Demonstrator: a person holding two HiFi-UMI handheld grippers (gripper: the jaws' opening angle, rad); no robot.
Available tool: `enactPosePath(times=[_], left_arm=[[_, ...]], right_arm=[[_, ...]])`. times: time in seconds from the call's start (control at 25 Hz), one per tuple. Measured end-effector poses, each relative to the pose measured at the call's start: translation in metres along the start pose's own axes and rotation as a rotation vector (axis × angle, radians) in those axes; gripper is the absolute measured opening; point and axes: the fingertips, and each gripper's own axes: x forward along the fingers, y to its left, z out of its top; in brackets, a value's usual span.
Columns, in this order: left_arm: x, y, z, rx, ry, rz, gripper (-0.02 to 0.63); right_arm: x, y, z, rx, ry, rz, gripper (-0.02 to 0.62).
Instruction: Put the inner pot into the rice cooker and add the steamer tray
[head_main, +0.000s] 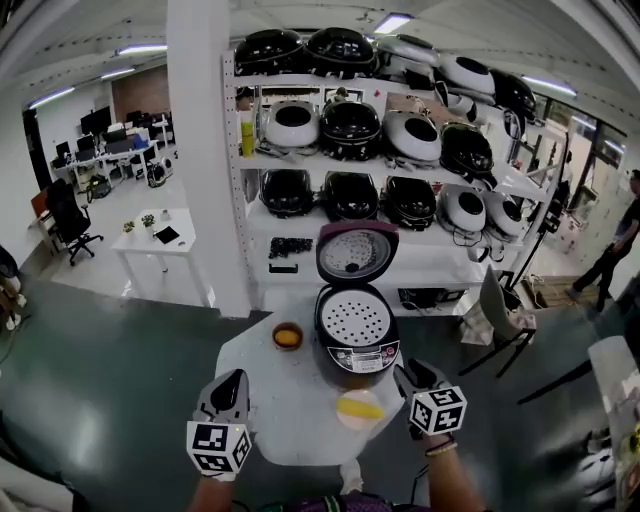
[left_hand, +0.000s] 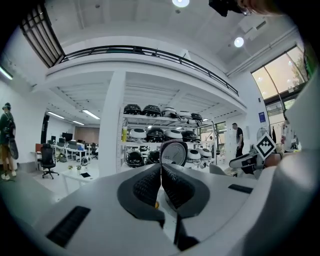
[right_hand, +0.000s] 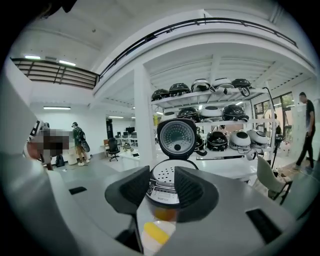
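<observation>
The steamer tray (head_main: 355, 320) sits in the open rice cooker (head_main: 357, 362), inner pot presumably beneath; nothing seems left. The left tool (left_hand: 161, 180) is together, the right tool (right_hand: 162, 187) apart, both empty.

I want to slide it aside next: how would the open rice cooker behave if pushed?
The rice cooker looks squat and broad-based, so it would probably slide on the smooth table rather than tip. Its raised lid might wobble or drop shut. With the steamer tray inside, it is likely fairly heavy.
</observation>
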Motion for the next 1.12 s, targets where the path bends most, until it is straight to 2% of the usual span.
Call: enactPosePath(times=[0.28, 0.48, 0.76, 0.88, 1.12], left_arm=[[-0.035, -0.014, 0.009, 0.043, -0.019, -0.148, 0.023], [-0.055, -0.021, 0.021, 0.033, -0.053, -0.216, 0.022], [-0.075, -0.017, 0.045, 0.004, -0.11, -0.208, 0.022], [-0.084, -0.025, 0.046, 0.0, -0.115, -0.216, 0.023], [-0.095, -0.054, 0.049, 0.0, -0.127, -0.177, 0.023]], right_arm=[[-0.057, 0.063, -0.002, -0.009, -0.052, 0.016, 0.14], [-0.093, 0.093, 0.019, -0.007, -0.127, 0.002, 0.124], [-0.128, 0.115, 0.057, -0.056, -0.194, -0.004, 0.103], [-0.137, 0.116, 0.069, -0.08, -0.212, 0.006, 0.094], [-0.162, 0.103, 0.084, -0.081, -0.268, 0.049, 0.075]])
